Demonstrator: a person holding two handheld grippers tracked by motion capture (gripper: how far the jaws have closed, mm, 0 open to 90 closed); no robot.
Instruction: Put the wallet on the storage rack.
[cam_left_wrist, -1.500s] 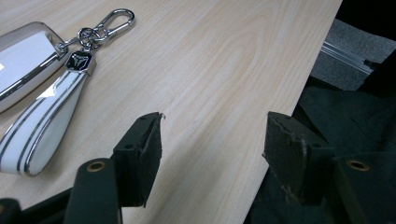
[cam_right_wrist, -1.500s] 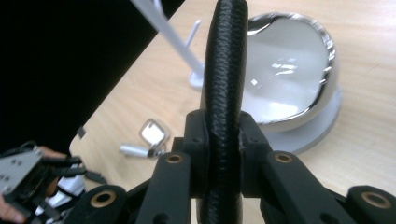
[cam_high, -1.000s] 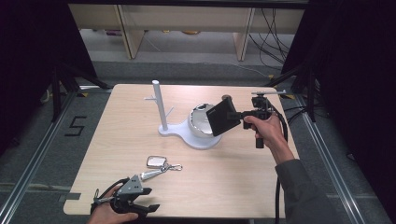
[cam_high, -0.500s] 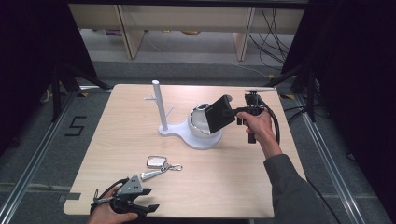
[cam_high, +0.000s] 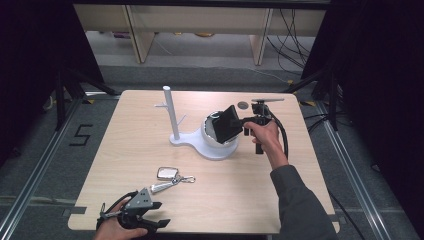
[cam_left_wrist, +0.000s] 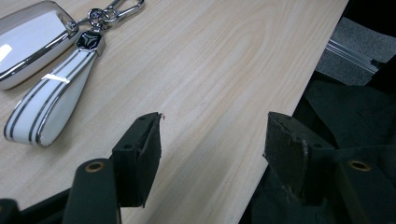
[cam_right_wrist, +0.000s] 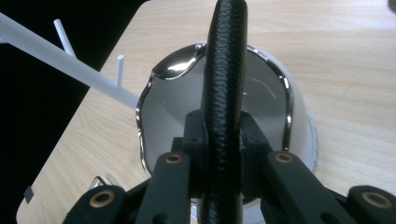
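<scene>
The right gripper (cam_high: 239, 121) is shut tight on a flat black leather wallet (cam_high: 227, 123). In the right gripper view the two jaws pinch the wallet's (cam_right_wrist: 224, 93) thin edge from both sides, and the wallet stands up on its edge between them. The wallet is held just above a round white bowl with a shiny silver rim (cam_high: 212, 131). From the right gripper view you can look down into that bowl (cam_right_wrist: 187, 100). The bowl sits on the wide end of a white plastic stand (cam_high: 186, 141). A tall white post with small pegs (cam_high: 171, 112) rises from the stand's other end, to the left of the bowl. The stand rests near the middle of the light wooden table (cam_high: 125, 135).

The left gripper (cam_high: 150, 220) rests at the near edge of the table. Its jaws stand apart with nothing between them, and in the left gripper view they reach past the table edge. Close by lies a white and silver car key with a white striped strap (cam_high: 169, 176). The key (cam_left_wrist: 32, 39) is apart from the jaws.
</scene>
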